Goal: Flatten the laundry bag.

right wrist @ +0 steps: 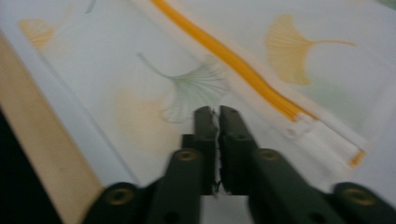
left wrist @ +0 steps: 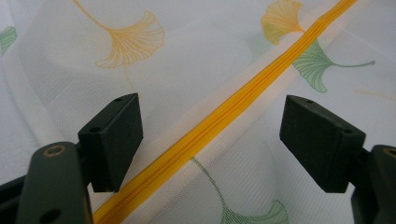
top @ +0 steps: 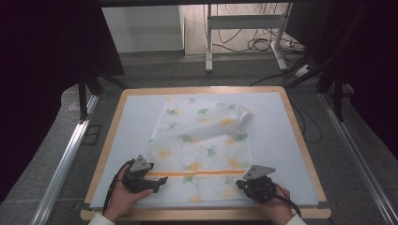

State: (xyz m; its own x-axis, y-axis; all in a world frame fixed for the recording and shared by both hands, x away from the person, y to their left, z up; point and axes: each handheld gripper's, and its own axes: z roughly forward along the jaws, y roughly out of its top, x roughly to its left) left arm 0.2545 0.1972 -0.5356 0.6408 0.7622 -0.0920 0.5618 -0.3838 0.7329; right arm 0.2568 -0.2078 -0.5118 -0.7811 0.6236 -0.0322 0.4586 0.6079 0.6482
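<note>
A white mesh bag (top: 202, 140) printed with ginkgo leaves lies flat on the table, its far right corner (top: 244, 115) folded over. An orange zipper (top: 202, 173) runs across its near part. My left gripper (top: 162, 180) points right at the zipper's left end. In the left gripper view it is open (left wrist: 212, 135), with one jaw on each side of the zipper (left wrist: 261, 79), just above the fabric. My right gripper (top: 240, 184) points left over the bag's near right corner. In the right gripper view it is shut (right wrist: 215, 114), beside the zipper's end (right wrist: 322, 135).
The bag rests on a white mat (top: 281, 140) inside a wooden table rim (top: 300, 140), and the front rim (right wrist: 42, 140) runs close beside my right gripper. A metal stand and loose cables (top: 253, 44) are on the floor beyond the table.
</note>
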